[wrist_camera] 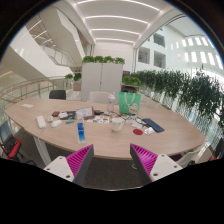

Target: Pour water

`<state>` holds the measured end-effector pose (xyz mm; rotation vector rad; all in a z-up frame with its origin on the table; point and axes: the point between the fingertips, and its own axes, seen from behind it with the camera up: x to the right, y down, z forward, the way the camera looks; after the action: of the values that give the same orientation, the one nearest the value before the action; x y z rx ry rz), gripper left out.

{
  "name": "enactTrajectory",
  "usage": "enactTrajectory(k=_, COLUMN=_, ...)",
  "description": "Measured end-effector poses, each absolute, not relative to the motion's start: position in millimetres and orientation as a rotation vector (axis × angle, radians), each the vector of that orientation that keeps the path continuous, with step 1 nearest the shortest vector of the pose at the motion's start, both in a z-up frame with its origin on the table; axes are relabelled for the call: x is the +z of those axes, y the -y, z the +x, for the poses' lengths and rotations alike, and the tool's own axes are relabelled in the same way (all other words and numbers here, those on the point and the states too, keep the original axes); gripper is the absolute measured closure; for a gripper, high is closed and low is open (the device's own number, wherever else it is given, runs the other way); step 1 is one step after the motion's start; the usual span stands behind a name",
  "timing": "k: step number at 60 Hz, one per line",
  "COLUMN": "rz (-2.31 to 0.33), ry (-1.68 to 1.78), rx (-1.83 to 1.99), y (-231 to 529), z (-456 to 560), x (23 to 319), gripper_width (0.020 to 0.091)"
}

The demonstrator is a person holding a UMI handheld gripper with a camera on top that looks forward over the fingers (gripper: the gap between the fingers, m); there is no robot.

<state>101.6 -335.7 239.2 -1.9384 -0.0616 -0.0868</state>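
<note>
Looks like we're at the very start, just approaching. The gripper (112, 160) is wide open and holding nothing, well back from the counter (150, 140). The blue bottle (80, 130) stands left of centre among clutter. Next move: close in on it.

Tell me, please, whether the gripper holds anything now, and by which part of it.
Nothing is held. The gripper is open, its fingers apart with only empty space between them; the blue bottle stands on the table well beyond them.
</note>
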Motion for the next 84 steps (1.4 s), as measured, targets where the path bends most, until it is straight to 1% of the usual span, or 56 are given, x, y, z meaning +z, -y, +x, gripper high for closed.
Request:
enactTrajectory(k=7, rz=-1.941, ry=0.088, rx=-0.046, y=309.8, z=55.8, x=200.2, gripper_width=0.0289)
enactTrajectory(k=10, rz=-1.920, ry=0.110, rx=-0.026, y=290.0, z=35.5, x=189.0, gripper_width=0.0291)
enactTrajectory(k=20, rz=-1.851, ry=0.198, rx=0.106, y=196.0, z=-46.4, x=144.2, gripper_width=0.0289)
enactTrajectory(k=28, rz=-1.834, ry=0.251, rx=0.103, y=114.3, z=-88.6, x=107.7, gripper_width=0.0294)
enactTrajectory(k=34, rz=-1.837, ry=0.233, rx=0.078, y=62.7, z=-94.0, x=91.6, gripper_width=0.0293)
enactTrajectory(k=41, rz=-1.814, ry=0.214, rx=0.083, y=20.1, z=-102.9, x=83.6, gripper_width=0.0301)
enactTrajectory(k=42, rz=-1.811, ry=0.216, rx=0.085, y=16.0, z=-103.7, x=82.7, gripper_width=0.0317)
enactTrajectory(k=43, rz=-1.811, ry=0.220, rx=0.087, y=12.1, z=-104.8, x=80.3, gripper_width=0.0354)
enactTrajectory(k=45, rz=-1.818, ry=0.223, rx=0.089, y=5.9, z=-106.1, x=74.8, gripper_width=0.0490)
enactTrajectory(k=46, rz=-1.825, ry=0.224, rx=0.090, y=3.1, z=-106.4, x=70.7, gripper_width=0.0613)
enactTrajectory(k=47, rz=-1.827, ry=0.217, rx=0.105, y=1.0, z=-108.1, x=68.5, gripper_width=0.0626)
enactTrajectory(k=53, rz=-1.796, ry=0.194, rx=0.131, y=-5.8, z=-105.1, x=70.2, gripper_width=0.0642)
enactTrajectory(k=54, rz=-1.794, ry=0.205, rx=0.134, y=-6.0, z=-106.0, x=70.2, gripper_width=0.0659)
enactTrajectory(k=57, rz=-1.796, ry=0.228, rx=0.148, y=-6.9, z=-108.5, x=69.7, gripper_width=0.0659)
enactTrajectory(k=59, rz=-1.808, ry=0.228, rx=0.162, y=-7.7, z=-108.1, x=69.3, gripper_width=0.0681)
enactTrajectory(k=60, rz=-1.815, ry=0.228, rx=0.172, y=-8.3, z=-108.0, x=68.7, gripper_width=0.0680)
enactTrajectory(k=61, rz=-1.822, ry=0.225, rx=0.183, y=-9.9, z=-112.1, x=66.7, gripper_width=0.0699)
enactTrajectory(k=63, rz=-1.849, ry=0.215, rx=0.216, y=-12.1, z=-110.5, x=67.5, gripper_width=0.0702)
enactTrajectory(k=64, rz=-1.861, ry=0.211, rx=0.235, y=-12.9, z=-111.5, x=67.8, gripper_width=0.0724)
enactTrajectory(k=69, rz=-1.912, ry=0.189, rx=0.382, y=-18.8, z=-123.2, x=71.9, gripper_width=0.0723)
enactTrajectory(k=71, rz=-1.921, ry=0.167, rx=0.443, y=-22.6, z=-125.9, x=82.4, gripper_width=0.0724)
enactTrajectory(k=75, rz=-1.912, ry=0.068, rx=0.595, y=-38.2, z=-127.9, x=113.4, gripper_width=0.0722)
enactTrajectory(k=79, rz=-1.886, ry=-0.109, rx=0.818, y=-58.5, z=-120.0, x=149.2, gripper_width=0.0723)
enactTrajectory(k=80, rz=-1.882, ry=-0.168, rx=0.860, y=-64.7, z=-121.4, x=162.4, gripper_width=0.0723)
enactTrajectory(k=81, rz=-1.871, ry=-0.216, rx=0.907, y=-75.6, z=-116.8, x=162.5, gripper_width=0.0723)
enactTrajectory(k=84, rz=-1.842, ry=-0.374, rx=1.056, y=-94.3, z=-97.9, x=177.5, gripper_width=0.0723)
